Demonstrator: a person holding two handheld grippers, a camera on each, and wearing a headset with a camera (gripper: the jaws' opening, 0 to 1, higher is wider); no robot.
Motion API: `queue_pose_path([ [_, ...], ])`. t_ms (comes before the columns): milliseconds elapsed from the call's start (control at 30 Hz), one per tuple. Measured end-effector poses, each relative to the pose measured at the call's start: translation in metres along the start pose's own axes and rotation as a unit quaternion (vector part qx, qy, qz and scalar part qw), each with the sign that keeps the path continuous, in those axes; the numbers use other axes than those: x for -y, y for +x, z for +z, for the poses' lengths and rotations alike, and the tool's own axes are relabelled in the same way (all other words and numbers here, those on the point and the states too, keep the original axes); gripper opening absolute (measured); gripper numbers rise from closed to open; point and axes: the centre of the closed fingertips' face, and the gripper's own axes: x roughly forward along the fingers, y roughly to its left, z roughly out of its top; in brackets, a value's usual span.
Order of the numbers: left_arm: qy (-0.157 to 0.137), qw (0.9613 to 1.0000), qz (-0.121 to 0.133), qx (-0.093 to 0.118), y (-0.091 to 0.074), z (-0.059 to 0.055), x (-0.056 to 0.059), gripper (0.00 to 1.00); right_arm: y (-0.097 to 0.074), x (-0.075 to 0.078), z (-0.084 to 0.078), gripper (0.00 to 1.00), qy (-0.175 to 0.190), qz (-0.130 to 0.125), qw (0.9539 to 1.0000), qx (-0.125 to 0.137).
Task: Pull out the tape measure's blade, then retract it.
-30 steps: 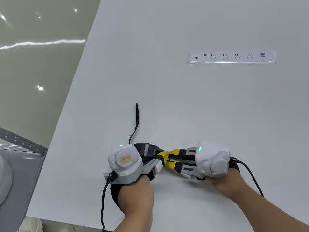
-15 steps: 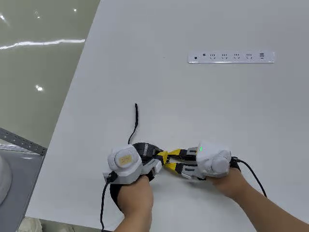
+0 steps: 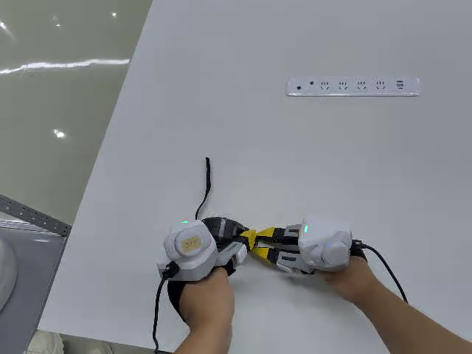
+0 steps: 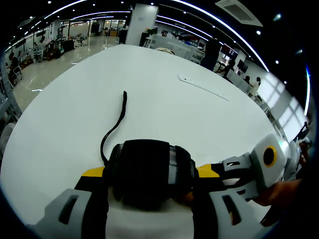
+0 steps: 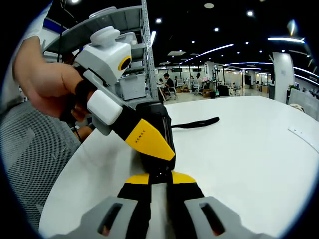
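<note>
Table (image 3: 310, 162), near its edge: L tool (image 4: 149, 172) clamps tape measure (image 5: 157, 113), R tool (image 5: 159, 178) closed.

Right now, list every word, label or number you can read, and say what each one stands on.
No text reads clearly.
Dark print on the yellow pad of the left gripper: too small to read.
Marks by the sockets of the power strip: too small to read.
Tape measure: no print to be seen on its black case.
</note>
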Motion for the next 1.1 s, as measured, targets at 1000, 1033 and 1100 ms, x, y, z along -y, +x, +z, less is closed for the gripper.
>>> queue_pose_path([
  [1000,0.060,0.9980,-0.017,-0.008,0.0013,-0.0052,0.0009,0.69,0.0000,-0.0034,0.0012,0.23,0.025,-0.003,0.9997,-0.001],
  [1033,0.058,0.9982,-0.018,-0.007,0.0014,-0.0052,0.0011,0.69,0.0001,-0.0035,0.0012,0.24,0.027,-0.004,0.9996,0.000],
  [1100,0.056,0.9982,-0.022,-0.008,0.0014,-0.0069,0.0007,0.69,0.0012,-0.0020,0.0025,0.29,0.026,-0.010,0.9996,0.003],
])
